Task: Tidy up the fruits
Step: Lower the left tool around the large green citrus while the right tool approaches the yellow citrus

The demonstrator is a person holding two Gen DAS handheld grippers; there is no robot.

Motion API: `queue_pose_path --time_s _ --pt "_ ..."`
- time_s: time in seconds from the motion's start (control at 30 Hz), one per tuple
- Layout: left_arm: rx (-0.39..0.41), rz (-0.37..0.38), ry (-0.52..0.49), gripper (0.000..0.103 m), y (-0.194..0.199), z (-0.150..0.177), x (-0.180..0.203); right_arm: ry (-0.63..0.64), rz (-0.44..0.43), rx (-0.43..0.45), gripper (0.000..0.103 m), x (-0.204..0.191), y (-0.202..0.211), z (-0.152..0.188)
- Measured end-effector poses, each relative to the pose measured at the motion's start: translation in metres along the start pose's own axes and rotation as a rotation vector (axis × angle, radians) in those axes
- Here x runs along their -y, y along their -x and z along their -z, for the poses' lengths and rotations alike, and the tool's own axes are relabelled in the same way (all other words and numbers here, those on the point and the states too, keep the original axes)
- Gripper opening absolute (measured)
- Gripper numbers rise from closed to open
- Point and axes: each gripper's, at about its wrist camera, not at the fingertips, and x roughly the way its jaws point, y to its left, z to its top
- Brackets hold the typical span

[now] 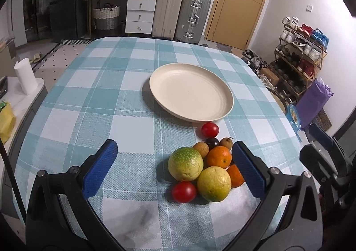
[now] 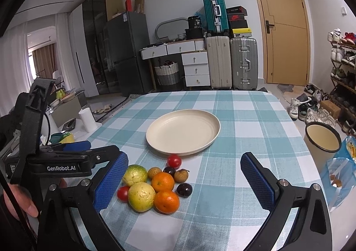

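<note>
The fruits [image 1: 207, 166] sit heaped on the tabletop [image 1: 106, 99] at 6 o'clock of the bare plate [image 1: 191, 92]. Left tongs [image 1: 175, 162], spread apart, are nearer, heap by their right finger; right tongs [image 2: 184, 175] also gape, heap towards 9 o'clock

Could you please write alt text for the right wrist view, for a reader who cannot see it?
An open right gripper hangs over a checked tablecloth, facing a pile of fruit: guavas, oranges, tomatoes and small dark and brown fruits. An empty cream plate lies just beyond.
</note>
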Motion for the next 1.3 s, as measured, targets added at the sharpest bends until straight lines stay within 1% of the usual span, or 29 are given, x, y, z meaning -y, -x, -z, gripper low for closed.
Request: queue_pose_path --time_s 0.2,0.23,0.47,0.67,0.77,0.83,0.87,0.93,0.97,1.17,1.23,1.27,1.3 --pt "-0.039 0.034 0.003 0.102 -0.016 0.004 -0.006 -0.011 -0.006 -0.012 0.103 0.004 -0.008 0.004" --pt "-0.05 0.048 0.006 0.102 -0.02 0.005 -0.008 -0.014 -0.009 -0.016 0.103 0.005 -0.01 0.004" --pt "-0.131 0.138 0.095 0.102 -0.046 0.01 -0.027 -0.026 -0.026 -0.038 0.103 0.011 -0.026 0.009" --pt "-0.165 0.194 0.118 0.102 -0.064 0.011 -0.032 -0.03 -0.041 -0.055 0.103 0.014 -0.04 0.01" --pt "-0.182 0.217 0.134 0.099 -0.071 0.01 -0.035 -0.035 -0.047 -0.064 0.103 0.015 -0.047 0.012" --pt "-0.203 0.241 0.144 0.092 -0.076 0.011 -0.037 -0.034 -0.05 -0.068 0.103 0.015 -0.05 0.012" --pt "-0.212 0.253 0.147 0.09 -0.079 0.011 -0.037 -0.034 -0.05 -0.069 0.103 0.016 -0.051 0.013" --pt "-0.227 0.272 0.153 0.082 -0.082 0.012 -0.038 -0.041 -0.053 -0.074 0.103 0.016 -0.052 0.013" --pt "-0.231 0.282 0.158 0.08 -0.083 0.013 -0.039 -0.042 -0.054 -0.077 0.103 0.017 -0.054 0.013" --pt "-0.276 0.366 0.236 0.064 -0.092 0.017 -0.046 -0.047 -0.059 -0.09 0.103 0.018 -0.059 0.015" --pt "-0.292 0.37 0.249 0.055 -0.095 0.019 -0.047 -0.046 -0.062 -0.094 0.103 0.018 -0.06 0.015" --pt "-0.295 0.382 0.253 0.053 -0.097 0.019 -0.047 -0.046 -0.063 -0.096 0.103 0.018 -0.058 0.015" --pt "-0.295 0.394 0.258 0.047 -0.098 0.019 -0.046 -0.045 -0.065 -0.096 0.103 0.017 -0.058 0.015"
